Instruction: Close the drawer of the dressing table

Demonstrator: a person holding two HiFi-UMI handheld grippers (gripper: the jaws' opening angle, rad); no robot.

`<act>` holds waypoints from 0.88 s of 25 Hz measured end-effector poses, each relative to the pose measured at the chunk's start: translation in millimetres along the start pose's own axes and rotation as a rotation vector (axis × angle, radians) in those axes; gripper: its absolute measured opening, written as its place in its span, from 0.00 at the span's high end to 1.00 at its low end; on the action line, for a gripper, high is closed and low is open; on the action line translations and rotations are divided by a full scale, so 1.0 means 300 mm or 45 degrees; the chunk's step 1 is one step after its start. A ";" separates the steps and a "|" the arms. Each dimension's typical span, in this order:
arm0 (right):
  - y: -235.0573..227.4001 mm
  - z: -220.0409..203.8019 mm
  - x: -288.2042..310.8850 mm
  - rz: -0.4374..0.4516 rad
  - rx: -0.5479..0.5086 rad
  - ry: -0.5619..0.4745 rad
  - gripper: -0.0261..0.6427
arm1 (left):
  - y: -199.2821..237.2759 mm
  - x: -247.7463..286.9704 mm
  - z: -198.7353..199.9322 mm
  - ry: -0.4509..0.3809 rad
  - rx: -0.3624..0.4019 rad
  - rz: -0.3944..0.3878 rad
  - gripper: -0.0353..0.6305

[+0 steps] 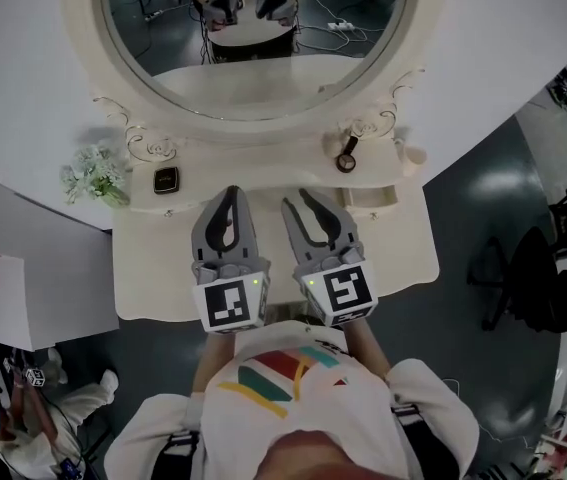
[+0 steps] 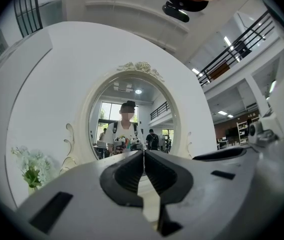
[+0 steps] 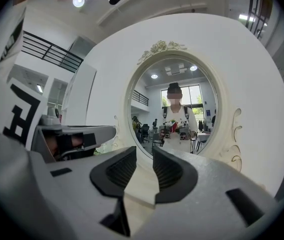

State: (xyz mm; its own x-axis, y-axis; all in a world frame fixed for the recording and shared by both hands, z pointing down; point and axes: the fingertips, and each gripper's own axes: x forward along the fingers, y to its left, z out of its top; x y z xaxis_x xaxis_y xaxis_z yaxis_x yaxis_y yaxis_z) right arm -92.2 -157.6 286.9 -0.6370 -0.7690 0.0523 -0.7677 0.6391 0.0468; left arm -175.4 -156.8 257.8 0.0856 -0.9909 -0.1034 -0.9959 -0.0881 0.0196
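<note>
The cream dressing table (image 1: 163, 268) stands below its round mirror (image 1: 253, 58). A small drawer (image 1: 373, 199) shows at the right end of the raised shelf; how far it stands out I cannot tell. Both grippers hover level over the tabletop and point at the mirror. My left gripper (image 1: 231, 190) (image 2: 143, 154) has its tips touching, with nothing in them. My right gripper (image 1: 296, 198) (image 3: 144, 153) sits beside it with a narrow gap between its pads and nothing in that gap. It is a little left of the drawer and apart from it.
On the shelf are a white flower bunch (image 1: 96, 175), a small dark box (image 1: 166, 180) and a dark hand mirror (image 1: 347, 155). A black office chair (image 1: 523, 268) stands on the floor at the right. Another person (image 1: 23, 408) is at the lower left.
</note>
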 end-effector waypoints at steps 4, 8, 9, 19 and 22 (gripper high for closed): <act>-0.079 -0.057 -0.028 -0.055 -0.010 0.039 0.83 | -0.044 0.019 -0.026 -0.002 -0.037 -0.045 0.93; -0.148 -0.134 -0.051 -0.103 0.002 0.117 0.77 | -0.074 0.030 -0.068 0.018 -0.065 -0.074 0.93; -0.166 -0.155 -0.056 -0.116 -0.004 0.135 0.76 | -0.082 0.033 -0.079 0.020 -0.078 -0.085 0.93; -0.361 -0.348 -0.121 -0.229 0.018 0.280 0.66 | -0.160 0.080 -0.106 0.042 -0.156 -0.106 0.93; -0.412 -0.410 -0.148 -0.260 0.061 0.318 0.66 | -0.190 0.089 -0.117 0.041 -0.142 -0.104 0.93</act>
State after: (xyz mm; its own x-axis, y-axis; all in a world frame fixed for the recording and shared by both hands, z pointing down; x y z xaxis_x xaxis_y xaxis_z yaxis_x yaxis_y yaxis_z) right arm 39.5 -201.1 401.5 -0.4370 -0.8513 0.2904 -0.8841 0.4659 0.0353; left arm -115.3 -181.9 288.9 0.1686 -0.9827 -0.0773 -0.9765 -0.1772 0.1227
